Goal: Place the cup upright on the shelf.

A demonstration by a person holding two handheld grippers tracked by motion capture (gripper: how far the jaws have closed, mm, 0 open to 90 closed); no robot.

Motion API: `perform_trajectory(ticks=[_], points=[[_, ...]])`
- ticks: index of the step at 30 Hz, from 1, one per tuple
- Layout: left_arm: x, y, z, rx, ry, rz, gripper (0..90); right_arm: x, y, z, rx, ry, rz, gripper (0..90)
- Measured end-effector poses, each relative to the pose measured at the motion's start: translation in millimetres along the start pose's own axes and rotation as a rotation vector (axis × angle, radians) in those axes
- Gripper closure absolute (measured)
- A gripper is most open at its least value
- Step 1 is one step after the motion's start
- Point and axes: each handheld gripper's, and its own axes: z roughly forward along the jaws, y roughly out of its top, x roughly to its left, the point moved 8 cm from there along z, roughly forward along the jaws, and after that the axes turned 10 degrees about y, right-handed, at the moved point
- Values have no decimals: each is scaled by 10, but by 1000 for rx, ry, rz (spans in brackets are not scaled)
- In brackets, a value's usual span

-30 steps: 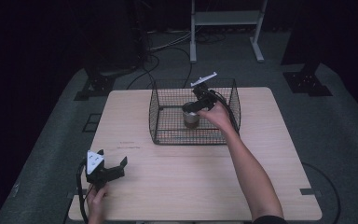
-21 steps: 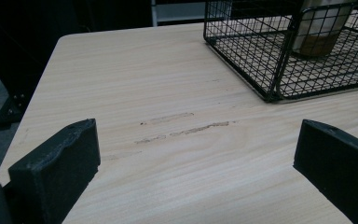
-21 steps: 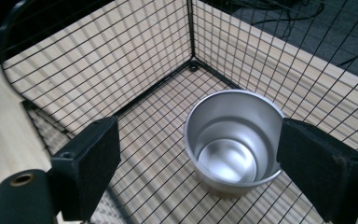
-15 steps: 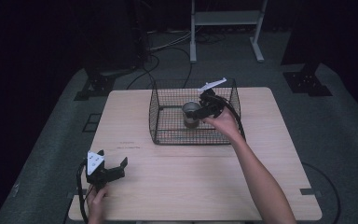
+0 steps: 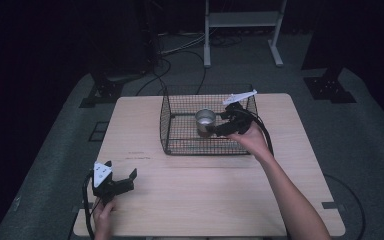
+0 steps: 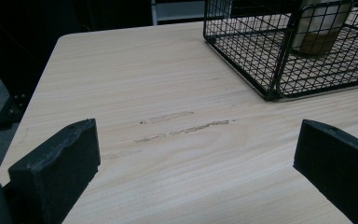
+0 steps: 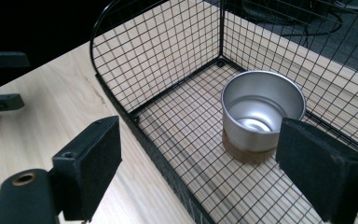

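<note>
A shiny metal cup point(image 5: 205, 120) with a brown base stands upright on the floor of a black wire basket point(image 5: 172, 125) at the table's middle back. My right gripper point(image 5: 216, 122) reaches into the basket from the right, just beside the cup, and is open. In the right gripper view the cup point(image 7: 262, 114) stands ahead of the spread jaws, close to the right one, and nothing is gripped. My left gripper point(image 5: 120, 170) rests open near the table's front left corner, holding nothing. From there the basket point(image 6: 242, 56) and the cup point(image 6: 319, 28) lie far ahead to the right.
The light wooden table point(image 5: 205, 200) has faint scuff marks point(image 6: 186, 127) ahead of the left gripper. The basket's wire walls point(image 7: 168, 51) rise around the right gripper. Stand legs point(image 5: 207, 55) and cables lie on the dark floor behind the table.
The right gripper has drawn back a little to the right, away from the cup, which stays upright in the basket. The left gripper has not moved.
</note>
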Motion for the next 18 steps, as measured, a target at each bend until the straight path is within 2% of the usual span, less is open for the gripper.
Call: perform_trajectory(ticks=[18], points=[[-4, -2, 1, 0, -2, 8, 0, 133, -366, -227, -10, 30, 24, 141]])
